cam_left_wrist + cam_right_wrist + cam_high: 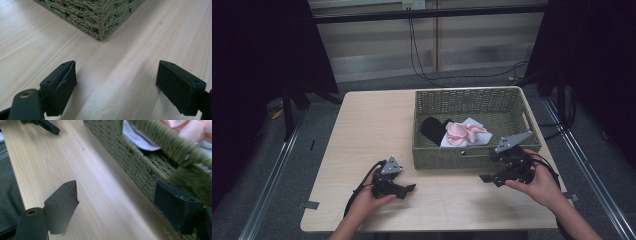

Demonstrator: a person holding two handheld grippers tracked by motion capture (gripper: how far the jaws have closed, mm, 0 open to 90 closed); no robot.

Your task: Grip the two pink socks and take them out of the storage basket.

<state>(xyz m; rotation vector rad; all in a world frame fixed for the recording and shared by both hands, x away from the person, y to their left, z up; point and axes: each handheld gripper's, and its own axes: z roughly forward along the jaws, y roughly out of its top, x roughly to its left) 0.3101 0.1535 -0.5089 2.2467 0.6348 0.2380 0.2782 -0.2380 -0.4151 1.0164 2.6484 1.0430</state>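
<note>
Inside the basket (472, 102) a pink cloth (463, 133) is seen on a white cloth (477, 136), with a black cloth (433, 128) just beside them on the left. How these cloths are folded cannot be made out from the high view, and their lower parts are hidden by the front wall of the basket. In the right tool view the basket rim is blurred, and only a corner of the white cloth (140, 137) and a bit of the pink cloth (192, 128) are shown above it. In the left tool view the basket (97, 15) is cut off by the top edge, so that only one corner is seen.

The right tool (490, 178) is held in the person's hand just in front of the right end of the basket, above the counter (377, 130). Its jaws are wide apart, and nothing is held between them; one jaw is close to the basket wall, but whether it touches cannot be told. The left tool (410, 189) is held low over the counter, near the front left corner of the basket. Its jaws are also wide apart, with only bare wood between them.
</note>
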